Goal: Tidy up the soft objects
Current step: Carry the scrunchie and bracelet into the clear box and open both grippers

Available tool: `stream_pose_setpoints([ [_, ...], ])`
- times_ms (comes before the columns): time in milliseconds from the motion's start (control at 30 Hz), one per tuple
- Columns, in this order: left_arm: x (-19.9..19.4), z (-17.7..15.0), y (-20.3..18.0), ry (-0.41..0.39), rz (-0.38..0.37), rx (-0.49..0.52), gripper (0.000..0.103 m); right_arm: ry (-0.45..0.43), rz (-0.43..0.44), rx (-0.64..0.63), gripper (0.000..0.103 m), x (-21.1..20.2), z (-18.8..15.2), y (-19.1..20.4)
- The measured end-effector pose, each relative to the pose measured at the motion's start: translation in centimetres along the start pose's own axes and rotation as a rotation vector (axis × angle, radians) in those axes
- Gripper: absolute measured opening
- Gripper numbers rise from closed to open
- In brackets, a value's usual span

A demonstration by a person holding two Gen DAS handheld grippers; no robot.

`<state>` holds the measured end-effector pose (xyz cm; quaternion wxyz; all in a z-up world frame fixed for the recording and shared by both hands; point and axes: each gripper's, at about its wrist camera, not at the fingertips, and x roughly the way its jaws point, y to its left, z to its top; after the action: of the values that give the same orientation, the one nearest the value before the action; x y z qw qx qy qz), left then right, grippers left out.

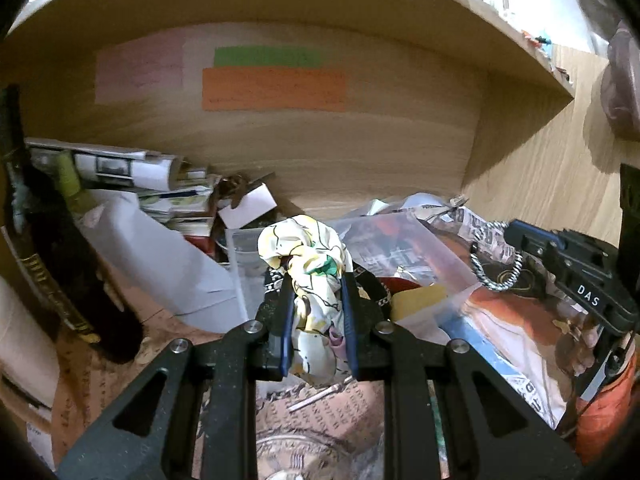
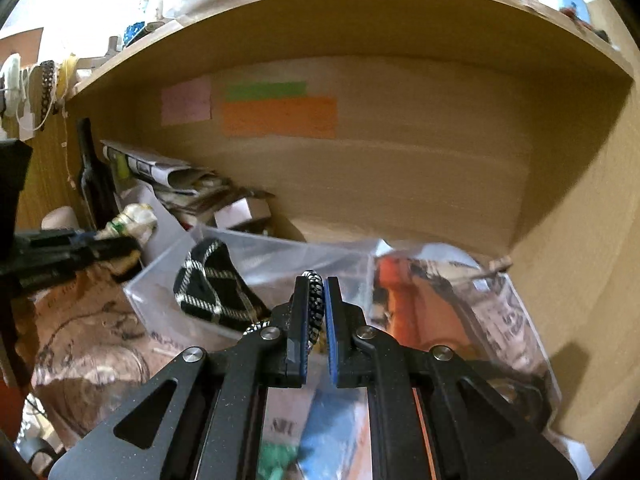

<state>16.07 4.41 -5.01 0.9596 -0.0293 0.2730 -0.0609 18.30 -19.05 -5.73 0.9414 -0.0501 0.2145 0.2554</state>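
Both grippers held something soft inside the wooden shelf bay (image 1: 360, 160). At the lower centre of the left wrist view, the left gripper (image 1: 316, 276) was closed down on a bunched white scarf with yellow and green print (image 1: 308, 252), the cloth bulging above and hanging below the blue-padded fingers (image 1: 347, 304). At the lower centre of the right wrist view, the right gripper (image 2: 316, 284) was nearly closed on a black-and-white braided cord (image 2: 316, 300), pinched upright between its fingers. Just beyond that gripper stood a clear plastic bin (image 2: 280, 252), and in its left part lay a black cloth with a white grid pattern (image 2: 212, 284). To the right of the bin, printed papers in orange tones (image 2: 420, 300) seemed to lie under clear plastic, though blur made this hard to judge. At the middle left of both views a heap of folded newspapers (image 1: 120, 168) leaned against the back panel. Higher on that panel, in the upper centre, were stuck a pink note (image 1: 140, 68), a green strip (image 1: 266, 57) and an orange sheet (image 1: 274, 90).
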Motion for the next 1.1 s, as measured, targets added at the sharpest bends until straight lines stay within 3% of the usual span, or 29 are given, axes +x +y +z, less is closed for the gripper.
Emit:
stream_pose_setpoints([
  [267, 3.6, 0.4, -0.2, 0.062, -0.003, -0.002, 0.02, 0.033, 0.018, -0.005, 0.007, 3.7, 1.3, 0.7],
  [700, 8.3, -0.5, 0.8, 0.168, -0.009, -0.029, 0.023, 0.198, 0.0, 0.005, 0.007, 11.5, 0.7, 0.1],
  [933, 8.5, -0.6, 0.7, 0.18, -0.002, -0.018, 0.039, 0.272, -0.01, -0.006, 0.007, 12.9, -0.3, 0.1],
  [1033, 8.0, -0.5, 0.7, 0.169, -0.001, -0.017, 0.044, 0.269, -0.009, -0.01, 0.018, 12.6, -0.1, 0.2],
  [1100, 7.5, -0.5, 0.6, 0.159, -0.005, -0.015, 0.046, 0.247, -0.013, -0.015, 0.034, 11.8, 0.1, 0.3],
])
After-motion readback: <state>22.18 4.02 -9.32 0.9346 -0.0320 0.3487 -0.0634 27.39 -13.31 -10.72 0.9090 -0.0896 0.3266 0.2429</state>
